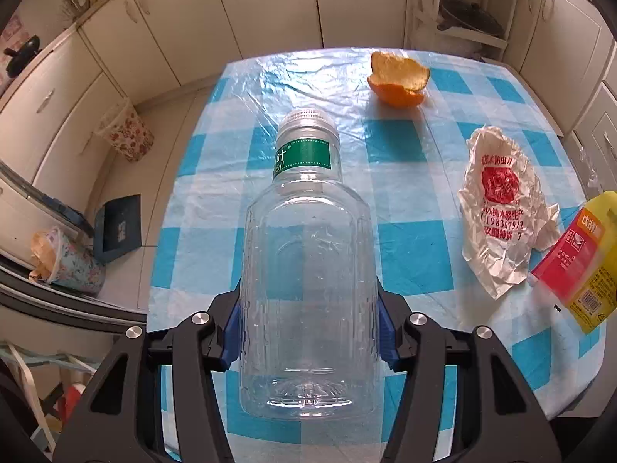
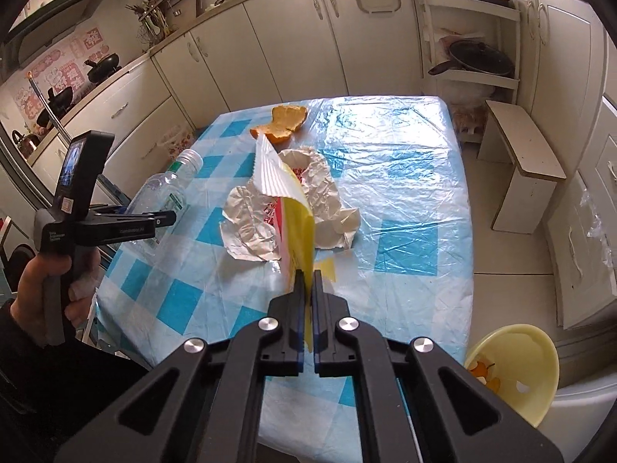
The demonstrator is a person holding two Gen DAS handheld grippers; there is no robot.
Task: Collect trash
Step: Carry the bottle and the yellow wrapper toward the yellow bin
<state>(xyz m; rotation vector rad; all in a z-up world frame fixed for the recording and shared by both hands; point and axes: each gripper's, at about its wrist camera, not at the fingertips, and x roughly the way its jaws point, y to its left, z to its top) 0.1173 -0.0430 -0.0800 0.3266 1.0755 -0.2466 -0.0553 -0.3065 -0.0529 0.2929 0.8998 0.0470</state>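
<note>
Mid-collection: both grippers loaded, nothing binned yet.

Left gripper [image 1: 308,320] is clamped on the clear plastic bottle [image 1: 308,270], pads on its lower body, cap pointing away from the wrist, held level above the checked table [image 1: 408,254].

Right gripper [image 2: 307,281] has its fingers nearly together, pinching the yellow wrapper [image 2: 297,227] by its edge; the wrapper stands up ahead of the fingertips.

Left on the table: crumpled paper [image 2: 250,227] just beyond the right fingertips, orange peel [image 2: 287,121] further ahead.

Next, probably: carry both to a bin. Floral bin [image 1: 129,135] sits on the floor, forward-left of the left gripper. Left hand [image 2: 50,281] grips its handle upright.
</note>
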